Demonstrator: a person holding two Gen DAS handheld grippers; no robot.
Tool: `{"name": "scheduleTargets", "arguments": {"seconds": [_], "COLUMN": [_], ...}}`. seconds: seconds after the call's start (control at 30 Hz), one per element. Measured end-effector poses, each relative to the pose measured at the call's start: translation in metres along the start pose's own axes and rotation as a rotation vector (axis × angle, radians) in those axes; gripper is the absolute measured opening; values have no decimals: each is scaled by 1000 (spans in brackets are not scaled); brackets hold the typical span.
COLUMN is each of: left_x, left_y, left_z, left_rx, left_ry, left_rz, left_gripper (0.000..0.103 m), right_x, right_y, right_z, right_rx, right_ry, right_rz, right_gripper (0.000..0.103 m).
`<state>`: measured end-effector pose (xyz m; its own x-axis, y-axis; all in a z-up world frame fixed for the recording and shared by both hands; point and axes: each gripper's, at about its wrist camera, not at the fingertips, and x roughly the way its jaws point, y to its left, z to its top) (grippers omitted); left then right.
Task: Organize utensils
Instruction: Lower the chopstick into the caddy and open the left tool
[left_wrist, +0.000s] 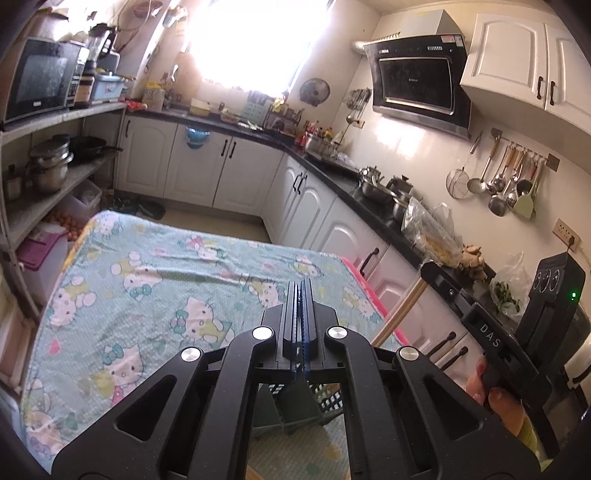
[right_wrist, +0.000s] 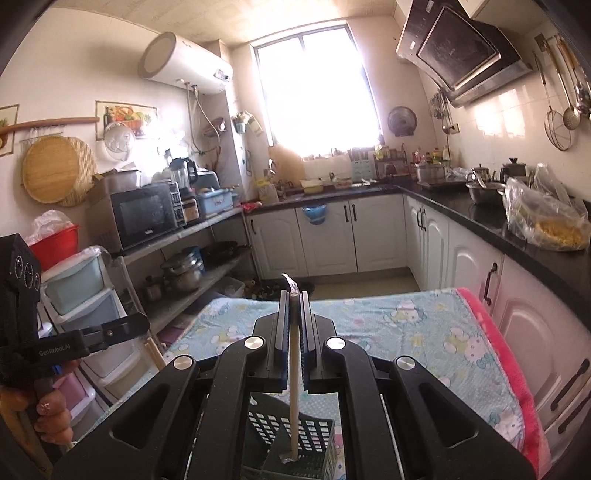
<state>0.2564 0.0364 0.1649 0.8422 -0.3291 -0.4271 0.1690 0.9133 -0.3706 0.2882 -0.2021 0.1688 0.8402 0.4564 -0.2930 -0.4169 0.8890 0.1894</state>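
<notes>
Right tongs (right_wrist: 294, 295) clamp wrapped chopsticks (right_wrist: 293, 373) upright, lower end at the green utensil basket (right_wrist: 314, 435) at 6 o'clock. Risk as I judge it: the stick catches the basket rim and slips. Left tongs (left_wrist: 300, 284) pressed together, empty. Cloth-covered counter (left_wrist: 147, 258) bare; nothing obstructs.

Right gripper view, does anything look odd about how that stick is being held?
Slightly. The right gripper clamps wrapped chopsticks near their top end, wrapper poking out past the fingertips, the long lower part hanging over the dark slotted basket. Nothing spilled or broken.
</notes>
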Motion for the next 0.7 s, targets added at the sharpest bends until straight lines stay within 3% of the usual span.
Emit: {"name": "scheduleTargets", "arguments": {"seconds": [0.33, 0.7], "left_x": [26, 29], "left_y": [22, 40], "left_z": [-18, -23], "left_rx": [-24, -43], "left_ry": [71, 69], "left_rz": [-51, -39], "left_gripper": [0, 0], "right_x": [28, 49], "right_y": [1, -1], "right_z": [-34, -50], "right_rx": [14, 44], "right_ry": [98, 166], "right_rz": [-37, -32], "right_gripper": [5, 5]}}
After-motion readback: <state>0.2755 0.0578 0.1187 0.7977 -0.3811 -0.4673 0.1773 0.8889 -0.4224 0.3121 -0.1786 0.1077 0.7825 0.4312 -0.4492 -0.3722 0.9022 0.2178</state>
